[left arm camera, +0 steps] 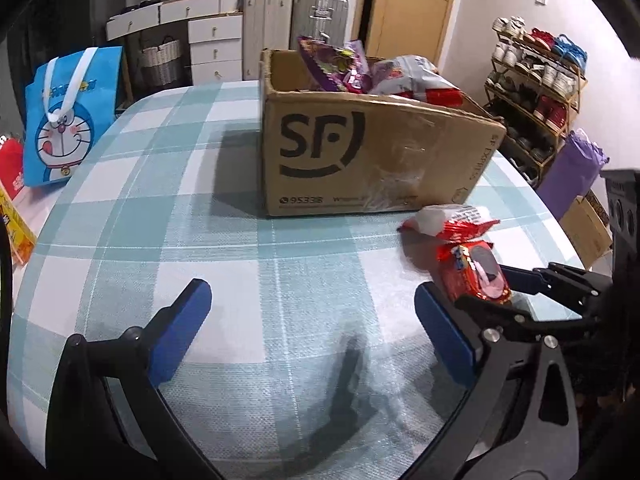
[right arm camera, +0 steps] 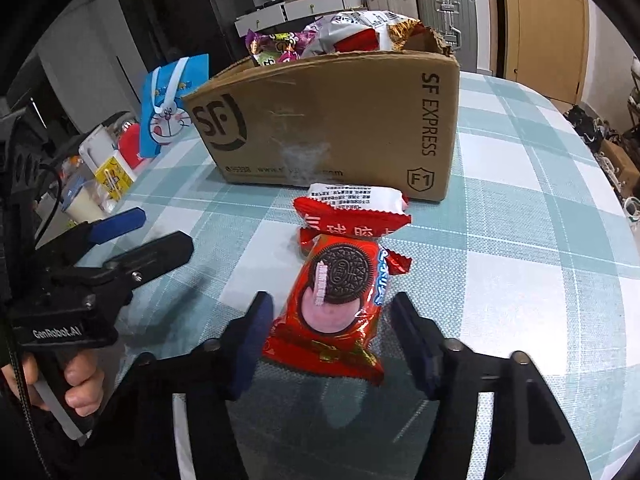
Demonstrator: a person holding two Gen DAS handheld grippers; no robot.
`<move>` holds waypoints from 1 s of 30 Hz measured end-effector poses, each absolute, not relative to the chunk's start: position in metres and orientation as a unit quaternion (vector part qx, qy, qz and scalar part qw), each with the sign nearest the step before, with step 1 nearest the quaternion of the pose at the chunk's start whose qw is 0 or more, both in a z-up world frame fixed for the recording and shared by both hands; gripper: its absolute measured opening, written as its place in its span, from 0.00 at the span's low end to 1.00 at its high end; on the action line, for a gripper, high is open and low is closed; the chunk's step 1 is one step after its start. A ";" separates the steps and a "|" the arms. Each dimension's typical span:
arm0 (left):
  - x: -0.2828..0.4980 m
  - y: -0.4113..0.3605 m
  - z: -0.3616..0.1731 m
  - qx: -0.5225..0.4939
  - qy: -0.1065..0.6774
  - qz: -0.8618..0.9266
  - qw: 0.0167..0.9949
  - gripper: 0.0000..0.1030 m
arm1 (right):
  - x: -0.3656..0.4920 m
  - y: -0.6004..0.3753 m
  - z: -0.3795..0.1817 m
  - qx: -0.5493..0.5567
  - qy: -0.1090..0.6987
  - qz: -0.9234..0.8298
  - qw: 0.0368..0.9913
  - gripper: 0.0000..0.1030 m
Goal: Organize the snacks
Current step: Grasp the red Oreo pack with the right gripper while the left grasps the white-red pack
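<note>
The red Oreo packet (right arm camera: 334, 312) is flanked by the right gripper (right arm camera: 334, 344), whose narrowed fingers (right arm camera: 252, 340) are seen just beside its edges; contact cannot be told. The left gripper (left arm camera: 312, 332) is held wide over the checked tablecloth (left arm camera: 240, 240).

Two grippers are being seen over the checked table (left arm camera: 224, 184): the left gripper (left arm camera: 312, 336) and the right gripper (right arm camera: 332, 340). One cardboard box (right arm camera: 340, 120) is being shown standing on it. Two red snack packets are being counted outside the box: one Oreo packet (right arm camera: 336, 304) and one red-and-white packet (right arm camera: 356, 210). Several more packets (left arm camera: 360, 68) are being shown inside the box; their exact number cannot be told. One blue cartoon bag (left arm camera: 68, 116) is being counted. Two suitcases (left arm camera: 296, 20) are being seen behind, and one shoe rack (left arm camera: 536, 92).
</note>
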State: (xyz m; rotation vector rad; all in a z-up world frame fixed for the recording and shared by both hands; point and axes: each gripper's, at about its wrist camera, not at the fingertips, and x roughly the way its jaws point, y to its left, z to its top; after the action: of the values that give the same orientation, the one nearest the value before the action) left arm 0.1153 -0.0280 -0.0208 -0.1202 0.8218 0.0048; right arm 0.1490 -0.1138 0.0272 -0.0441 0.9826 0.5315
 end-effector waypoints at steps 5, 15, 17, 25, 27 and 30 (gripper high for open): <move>0.119 -0.036 -0.020 -0.053 0.399 -0.004 0.915 0.97 | 0.150 -0.119 0.028 -0.012 0.467 0.254 0.847 0.46; 0.138 -0.057 -0.020 -0.051 0.404 -0.041 0.912 0.97 | 0.134 -0.145 0.037 0.008 0.442 0.256 0.860 0.42; 0.144 -0.063 -0.021 -0.048 0.408 -0.052 0.910 0.97 | 0.131 -0.152 0.041 0.010 0.438 0.248 0.864 0.42; 0.166 -0.097 -0.030 -0.021 0.423 -0.098 0.900 0.97 | 0.121 -0.191 0.055 0.033 0.416 0.216 0.882 0.42; 0.172 -0.106 -0.032 -0.008 0.428 -0.108 0.897 0.97 | 0.124 -0.200 0.055 0.039 0.417 0.202 0.886 0.42; 0.180 -0.122 -0.035 0.018 0.429 -0.117 0.895 0.97 | 0.126 -0.210 0.055 0.051 0.414 0.190 0.889 0.42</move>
State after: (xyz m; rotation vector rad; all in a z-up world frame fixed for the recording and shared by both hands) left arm 0.1799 -0.1216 -0.0351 0.0376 0.8902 -0.2431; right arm 0.1257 -0.2104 0.0548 0.1061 0.8611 0.3951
